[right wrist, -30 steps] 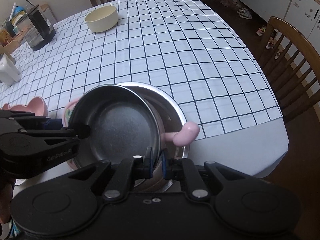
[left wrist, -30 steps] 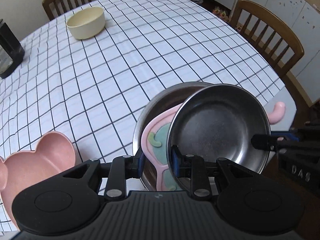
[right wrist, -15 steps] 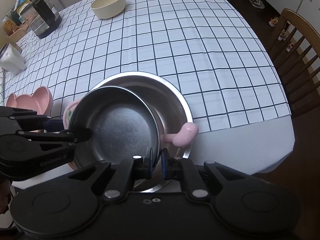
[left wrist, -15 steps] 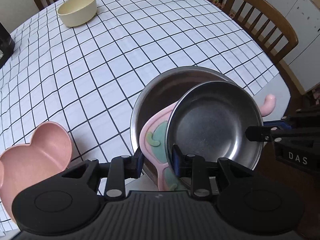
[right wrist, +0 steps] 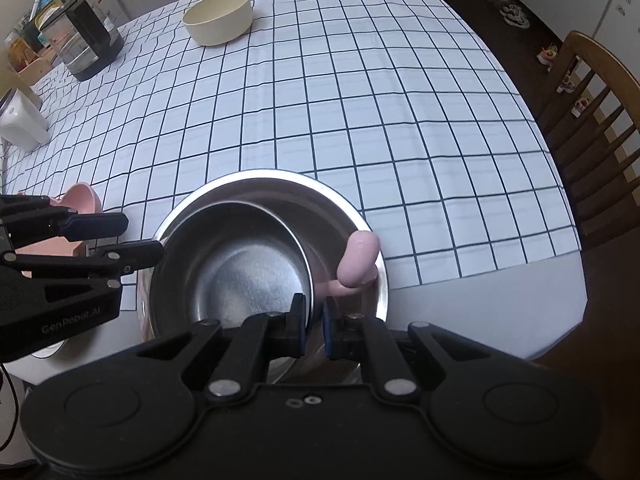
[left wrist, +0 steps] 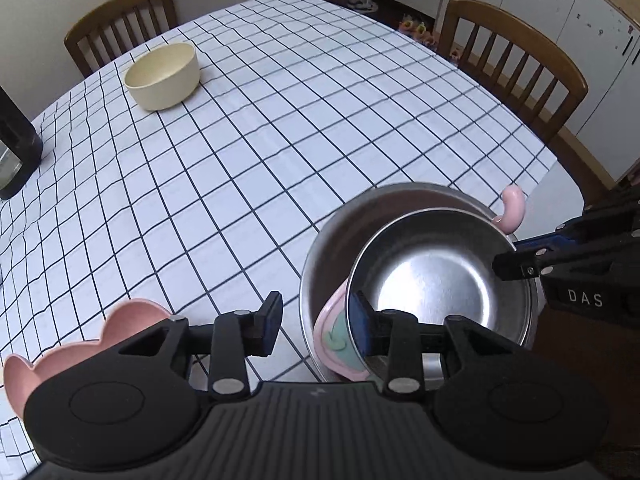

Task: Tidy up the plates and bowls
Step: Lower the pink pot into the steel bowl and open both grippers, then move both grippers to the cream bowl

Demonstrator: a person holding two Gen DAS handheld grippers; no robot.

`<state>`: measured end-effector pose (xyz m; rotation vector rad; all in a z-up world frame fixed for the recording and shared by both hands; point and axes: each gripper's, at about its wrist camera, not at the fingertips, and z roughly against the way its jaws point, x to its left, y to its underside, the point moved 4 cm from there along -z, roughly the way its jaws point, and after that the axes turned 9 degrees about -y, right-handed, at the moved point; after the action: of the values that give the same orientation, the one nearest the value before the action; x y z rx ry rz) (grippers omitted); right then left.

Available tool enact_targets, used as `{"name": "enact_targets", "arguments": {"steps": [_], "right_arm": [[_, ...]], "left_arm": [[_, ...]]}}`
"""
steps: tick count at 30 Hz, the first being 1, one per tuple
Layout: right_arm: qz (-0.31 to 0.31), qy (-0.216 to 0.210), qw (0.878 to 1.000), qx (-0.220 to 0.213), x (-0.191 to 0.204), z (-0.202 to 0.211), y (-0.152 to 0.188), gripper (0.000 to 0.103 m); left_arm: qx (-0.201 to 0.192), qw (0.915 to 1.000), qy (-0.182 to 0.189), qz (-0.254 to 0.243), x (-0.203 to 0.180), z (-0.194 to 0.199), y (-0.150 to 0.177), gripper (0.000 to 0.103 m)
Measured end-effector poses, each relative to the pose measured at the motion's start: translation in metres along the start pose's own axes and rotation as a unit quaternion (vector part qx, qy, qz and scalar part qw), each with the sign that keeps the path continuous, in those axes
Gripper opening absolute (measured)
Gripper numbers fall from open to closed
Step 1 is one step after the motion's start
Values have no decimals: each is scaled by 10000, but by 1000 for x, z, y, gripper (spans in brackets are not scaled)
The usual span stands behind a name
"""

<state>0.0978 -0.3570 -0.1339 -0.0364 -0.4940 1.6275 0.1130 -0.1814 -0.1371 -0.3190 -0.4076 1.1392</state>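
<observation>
Right wrist view: right gripper (right wrist: 315,326) jaws pinched tight on near rim of small steel bowl (right wrist: 236,268); bowl sits tilted inside big steel bowl (right wrist: 360,236), on pink plate (right wrist: 358,258). Left gripper (left wrist: 314,326) jaws have just been opening, half spread, small bowl rim between them, pads not pressing. Tip: lower right side slow, level bowl, then release. Shiny, slick metal. Cream bowl (left wrist: 163,76) far ahead, pink bowl (left wrist: 92,344) just left of left jaws, both on bench (left wrist: 280,128).

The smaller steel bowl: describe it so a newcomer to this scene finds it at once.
Start at the checked tablecloth and go to its near edge, where a large steel bowl sits. The smaller steel bowl lies inside it, over a pink plate, its rim pinched by the right gripper. The only other metal dish is the larger one around it.
</observation>
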Motion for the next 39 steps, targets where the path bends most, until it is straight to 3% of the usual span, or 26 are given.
{"name": "enact_targets", "arguments": {"steps": [3, 8, 17, 19, 21, 28, 30, 33, 35, 39], "right_arm": [[34, -36, 10000, -77, 3, 4, -3, 20], [-8, -97, 9999, -85, 2, 9, -3, 21], [156, -278, 9984, -470, 18, 37, -8, 30], [218, -301, 9975, -604, 23, 44, -11, 33], [265, -344, 9963, -746, 27, 51, -14, 36], [431, -438, 9913, -1160, 43, 70, -29, 46], [505, -448, 9894, -1287, 47, 75, -35, 54], [543, -479, 9868, -1451, 53, 80, -47, 65], [573, -498, 9852, -1540, 55, 83, -57, 67], [617, -543, 9816, -1725, 59, 86, -86, 82]], "left_arm": [[-64, 10000, 0, 59, 4, 0, -3, 36], [-175, 9998, 49, 80, 5, 5, -3, 36], [-493, 9986, 149, 138, 6, 27, -6, 36], [-607, 9979, 139, 172, 9, 34, -8, 41], [-772, 9967, 121, 222, 14, 43, -10, 53], [-1166, 9924, 37, 386, 34, 69, -22, 58], [-1275, 9908, -20, 446, 41, 76, -26, 66], [-1422, 9884, -110, 527, 52, 82, -34, 68], [-1497, 9868, -172, 600, 60, 84, -42, 69], [-1709, 9818, -313, 769, 79, 84, -62, 76]]}}
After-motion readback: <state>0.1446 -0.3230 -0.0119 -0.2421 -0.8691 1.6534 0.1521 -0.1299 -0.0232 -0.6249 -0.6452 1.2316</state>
